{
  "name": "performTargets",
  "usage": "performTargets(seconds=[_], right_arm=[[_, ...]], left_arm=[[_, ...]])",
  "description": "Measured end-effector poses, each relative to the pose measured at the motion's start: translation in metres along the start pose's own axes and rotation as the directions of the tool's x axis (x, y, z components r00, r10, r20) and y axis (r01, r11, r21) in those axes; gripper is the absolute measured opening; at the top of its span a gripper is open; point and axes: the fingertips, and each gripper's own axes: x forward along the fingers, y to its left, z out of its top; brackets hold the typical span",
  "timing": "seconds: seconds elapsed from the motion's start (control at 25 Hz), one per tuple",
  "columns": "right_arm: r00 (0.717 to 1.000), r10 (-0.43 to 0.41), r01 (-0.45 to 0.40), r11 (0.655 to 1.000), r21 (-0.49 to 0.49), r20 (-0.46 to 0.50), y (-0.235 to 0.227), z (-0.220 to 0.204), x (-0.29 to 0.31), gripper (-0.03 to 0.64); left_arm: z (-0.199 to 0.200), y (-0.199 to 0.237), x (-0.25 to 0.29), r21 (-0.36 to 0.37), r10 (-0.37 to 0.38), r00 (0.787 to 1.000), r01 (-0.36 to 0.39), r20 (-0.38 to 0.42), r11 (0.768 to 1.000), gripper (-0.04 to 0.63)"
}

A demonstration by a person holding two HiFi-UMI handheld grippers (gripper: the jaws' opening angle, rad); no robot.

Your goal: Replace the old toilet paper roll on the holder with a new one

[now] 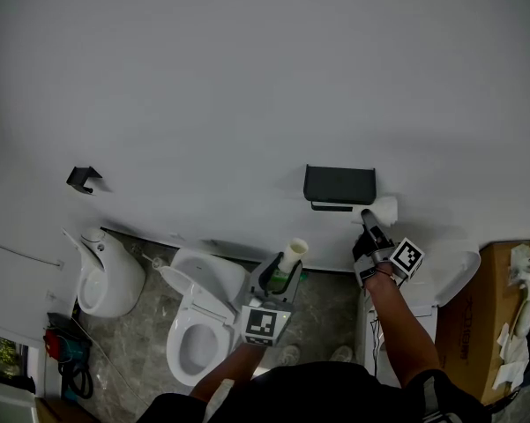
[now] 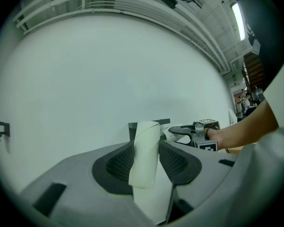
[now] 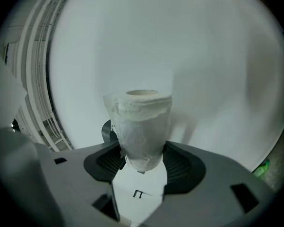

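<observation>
Pinching a slim cream tube (image 1: 293, 256) upright in the left gripper (image 1: 280, 276), with the jaws closed narrow onto its lower half and the pads pressing on either side, leaving the hollow top standing clear above them. Holding that tube low and off to the left, above the toilet (image 1: 198, 324) and well apart from the holder (image 1: 339, 184), seemingly to park it out of the way of the other hand. Gripping a fatter white paper roll (image 1: 385, 208) in the right gripper (image 1: 372, 218), with the jaws set wider round its base and biting into the soft, ragged outer wraps, core end facing up in the right gripper view. Presenting this roll just beside the holder's right end, close to the dark cover fixed on the wall (image 1: 247, 77). Judging the slim tube to be the spent core and the white roll the replacement, though not telling this for certain, the white roll looking none too thick itself. Not making out whether the bar under the cover is bare. Grasping each roll by one end, probably to leave the bore open for threading onto the bar from the side. Needing next, most likely, a turn of the roll to line its bore up with the bar. Risking a crushed core or a snagged loose wrap by squeezing harder or pushing in askew.
</observation>
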Motion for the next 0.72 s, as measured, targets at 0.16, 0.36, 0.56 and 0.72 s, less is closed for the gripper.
performTargets(seconds=[0.16, 0.36, 0.56, 0.72], right_arm=[[0.999, 0.015, -0.015, 1.000, -0.002, -0.042, 0.004, -0.020, 0.014, 0.253], [0.996, 0.033, -0.031, 0.999, 0.019, -0.078, 0.007, -0.039, 0.029, 0.253], [0.993, 0.051, -0.047, 0.998, 0.041, -0.104, 0.009, -0.059, 0.042, 0.253], [0.991, 0.050, -0.045, 0.998, 0.048, -0.127, 0.009, -0.074, 0.050, 0.253]], left_arm=[[-0.008, 0.013, -0.007, -0.012, 0.027, 1.000, -0.028, -0.013, 1.000, 0.161], [0.000, 0.037, -0.011, 0.009, 0.075, 0.997, -0.075, 0.005, 0.997, 0.161], [0.003, 0.058, -0.024, 0.010, 0.126, 0.992, -0.126, 0.014, 0.992, 0.161], [0.001, 0.066, -0.035, 0.008, 0.147, 0.989, -0.147, 0.008, 0.989, 0.161]])
